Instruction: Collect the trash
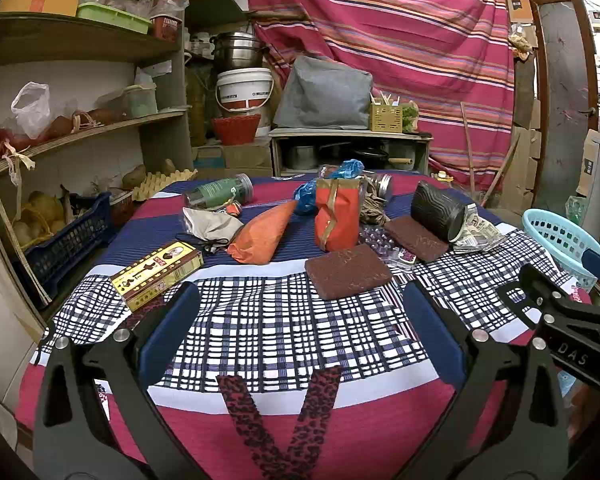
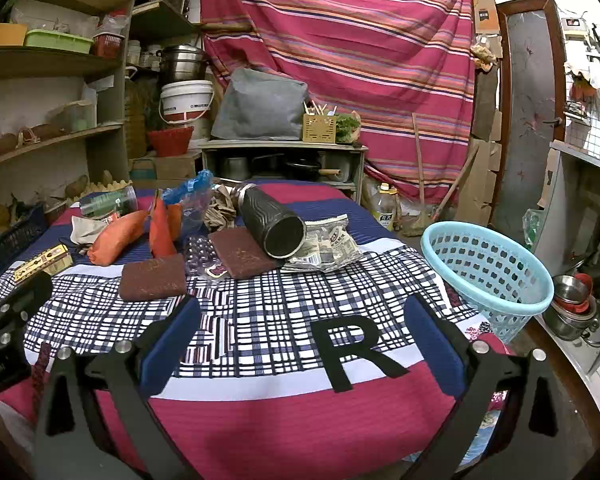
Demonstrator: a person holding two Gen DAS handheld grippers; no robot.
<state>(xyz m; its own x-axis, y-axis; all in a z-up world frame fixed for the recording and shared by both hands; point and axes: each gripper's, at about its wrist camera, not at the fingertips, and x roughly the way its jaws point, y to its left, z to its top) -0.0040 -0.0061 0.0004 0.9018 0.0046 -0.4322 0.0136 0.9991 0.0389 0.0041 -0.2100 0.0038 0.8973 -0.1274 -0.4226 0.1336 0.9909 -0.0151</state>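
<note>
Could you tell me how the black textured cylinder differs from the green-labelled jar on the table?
The black cylinder is opaque and ridged; the green-labelled jar is clear. The cylinder rests on a crumpled wrapper near the basket; the jar lies at the far left. Both lie on their sides.

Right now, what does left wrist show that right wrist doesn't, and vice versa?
Left wrist only: the leopard-print strips on the cloth between the open left gripper fingers, and the whole yellow box.

Right wrist only: the black letter R between the open right gripper fingers, the whole blue basket, and steel bowls on the floor.

Both: black cylinder, two brown pads, orange pouch, crumpled wrapper, striped tablecloth. Neither gripper holds anything.
</note>
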